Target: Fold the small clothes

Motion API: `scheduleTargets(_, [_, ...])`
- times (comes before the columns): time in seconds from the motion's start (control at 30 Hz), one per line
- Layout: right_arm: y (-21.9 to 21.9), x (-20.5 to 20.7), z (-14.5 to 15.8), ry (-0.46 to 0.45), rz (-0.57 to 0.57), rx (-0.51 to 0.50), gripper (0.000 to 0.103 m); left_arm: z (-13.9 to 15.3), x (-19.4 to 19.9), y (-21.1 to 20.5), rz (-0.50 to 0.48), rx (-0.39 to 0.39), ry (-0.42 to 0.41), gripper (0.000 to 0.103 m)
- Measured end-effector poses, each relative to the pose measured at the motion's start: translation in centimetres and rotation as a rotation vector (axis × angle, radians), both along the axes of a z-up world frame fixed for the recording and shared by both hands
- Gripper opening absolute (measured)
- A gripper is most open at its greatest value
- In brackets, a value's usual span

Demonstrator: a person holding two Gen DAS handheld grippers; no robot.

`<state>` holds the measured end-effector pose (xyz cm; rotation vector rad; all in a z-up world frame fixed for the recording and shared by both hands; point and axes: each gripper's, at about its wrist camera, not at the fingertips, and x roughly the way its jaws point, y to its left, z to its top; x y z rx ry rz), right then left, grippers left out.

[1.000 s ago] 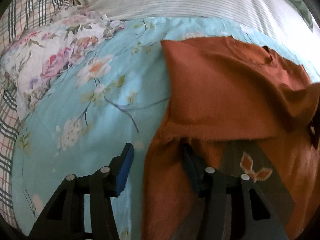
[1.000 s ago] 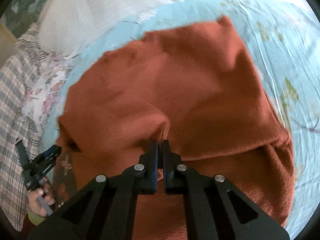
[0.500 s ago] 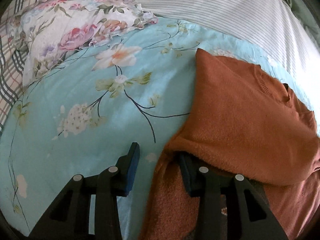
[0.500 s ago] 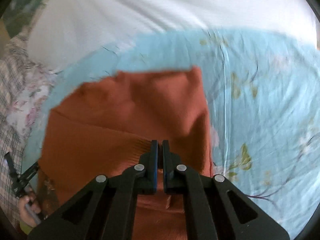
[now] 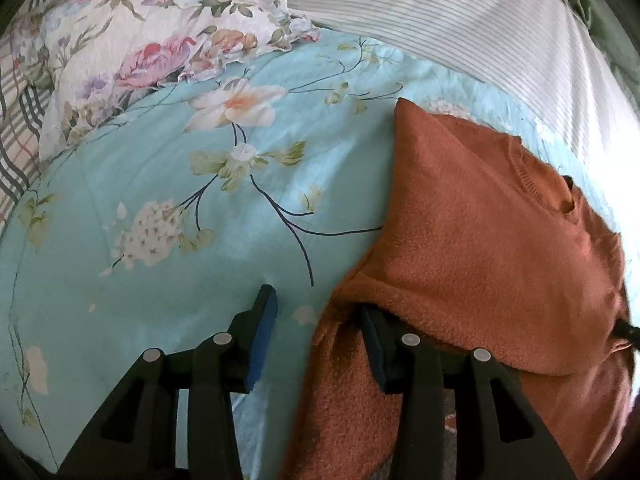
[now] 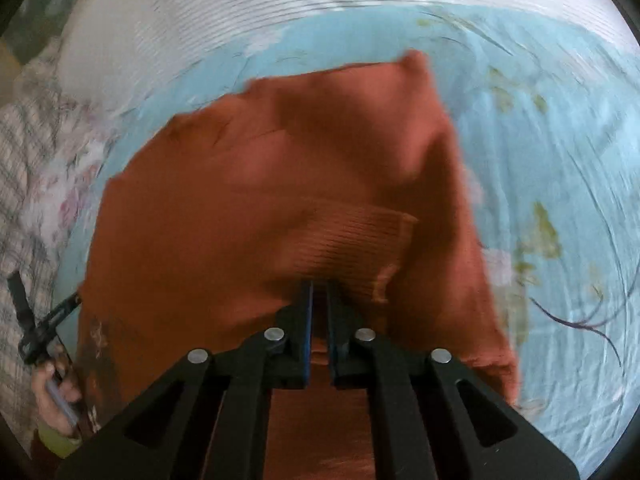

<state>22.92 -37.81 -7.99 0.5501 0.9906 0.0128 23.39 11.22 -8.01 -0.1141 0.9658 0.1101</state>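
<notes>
A rust-orange knitted sweater (image 5: 480, 240) lies on the light-blue floral bedsheet (image 5: 160, 200), partly folded over itself. My left gripper (image 5: 316, 312) is open at the sweater's left edge; its right finger is tucked under the folded layer, its left finger rests on the sheet. In the right wrist view the sweater (image 6: 260, 200) fills the middle. My right gripper (image 6: 318, 292) is shut on a ribbed cuff of the sweater (image 6: 352, 240) and holds it over the sweater's body. The left gripper (image 6: 44, 328) and the hand holding it show at the far left.
A floral pillow (image 5: 140, 52) lies at the back left, on a plaid cover (image 5: 20, 128). A white striped sheet (image 5: 460, 32) runs along the back. A grey patch with an orange motif (image 5: 452, 432) shows under the sweater near the left gripper.
The right gripper has carried the cuff across the sweater, and the view is motion-blurred. The left gripper has stayed open at the sweater's left edge, moved slightly forward.
</notes>
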Motion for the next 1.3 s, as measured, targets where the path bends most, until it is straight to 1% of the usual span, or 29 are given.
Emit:
scheduleTargets(0.03, [-0.6,-0.7,0.5,-0.006,-0.039,-0.001,0.009,0.3,-0.1,0.2,-0.003,-0.015,0.000,0.045])
scheduleTargets(0.07, [-1.1,-1.6,1.4,-0.020,-0.069,-0.021,0.019,0.7,-0.5,0.5,-0.004,-0.028,-0.003,0.048])
scheduleTargets(0.1, [-1.4,-2.3,1.9,-0.039,-0.075,-0.023,0.030,1.1,-0.9,0.7,-0.006,-0.038,-0.010,0.051])
scheduleTargets(0.13, [-1.7,-3.2,2.5,-0.063,-0.071,-0.009,0.056,1.6,-1.3,0.8,-0.010,-0.047,-0.016,0.052])
scheduleTargets(0.17, [-2.1,-4.2,3.2,-0.091,-0.065,0.005,0.068,2.0,-1.8,1.0,-0.012,-0.053,-0.024,0.051])
scheduleTargets(0.23, [-2.4,-6.4,4.1,-0.115,-0.049,-0.006,0.068,3.1,-3.3,1.5,-0.016,-0.056,-0.044,0.056])
scheduleTargets(0.27, [-2.4,-7.1,4.2,-0.116,-0.046,-0.006,0.068,3.6,-4.0,1.9,-0.022,-0.072,-0.051,0.059])
scheduleTargets(0.33, [-3.2,-9.4,3.9,-0.119,-0.049,0.023,0.068,4.2,-5.6,2.8,-0.030,-0.116,-0.059,0.062])
scheduleTargets(0.37, [-3.2,-9.9,3.8,-0.113,-0.055,0.028,0.068,4.4,-6.4,3.1,-0.037,-0.135,-0.060,0.065])
scheduleTargets(0.43, [-3.9,-11.3,2.8,-0.090,-0.078,0.044,0.068,4.3,-8.0,3.3,-0.074,-0.147,-0.048,0.066])
scheduleTargets(0.53, [-4.6,-13.7,1.1,-0.064,-0.078,0.130,0.068,3.2,-10.2,2.8,-0.151,-0.133,0.009,0.066])
scheduleTargets(0.57, [-4.2,-14.4,0.6,-0.057,-0.057,0.158,0.068,2.7,-10.7,2.8,-0.172,-0.143,0.030,0.066])
scheduleTargets(0.63, [-3.5,-16.0,0.1,-0.062,-0.002,0.213,0.068,1.7,-12.2,2.8,-0.222,-0.188,0.083,0.066])
scheduleTargets(0.7, [-2.4,-17.9,0.0,-0.082,0.059,0.270,0.068,1.1,-14.0,2.8,-0.261,-0.217,0.104,0.066])
scheduleTargets(0.77, [-1.5,-20.0,0.0,-0.091,0.116,0.318,0.068,1.1,-15.9,2.9,-0.292,-0.229,0.092,0.066])
scheduleTargets(0.83, [-0.2,-22.2,-0.1,-0.099,0.171,0.351,0.068,1.0,-18.2,2.9,-0.331,-0.277,0.087,0.066])
scheduleTargets(0.93, [1.4,-25.2,-0.1,-0.121,0.231,0.363,0.068,0.6,-21.6,2.9,-0.376,-0.356,0.088,0.066])
scheduleTargets(1.03, [2.8,-27.5,-0.2,-0.165,0.256,0.384,0.068,0.4,-24.0,2.9,-0.387,-0.386,0.064,0.066])
scheduleTargets(1.13, [3.6,-28.3,-1.0,-0.171,0.263,0.433,0.062,0.3,-24.7,3.0,-0.402,-0.426,0.070,0.064])
scheduleTargets(1.17, [3.7,-28.6,-1.1,-0.171,0.268,0.435,0.061,0.2,-25.0,3.0,-0.412,-0.438,0.078,0.062])
scheduleTargets(1.2, [3.8,-28.6,-1.3,-0.171,0.275,0.434,0.060,0.0,-25.1,3.0,-0.428,-0.446,0.098,0.055])
scheduleTargets(1.23, [3.9,-28.5,-1.5,-0.172,0.279,0.432,0.058,-0.3,-25.1,2.9,-0.437,-0.437,0.112,0.053])
scheduleTargets(1.27, [3.8,-28.7,-1.8,-0.171,0.277,0.432,0.053,-0.6,-25.1,2.7,-0.447,-0.424,0.127,0.049])
scheduleTargets(1.3, [3.7,-28.8,-2.0,-0.169,0.274,0.433,0.050,-1.0,-25.1,2.6,-0.460,-0.416,0.151,0.049])
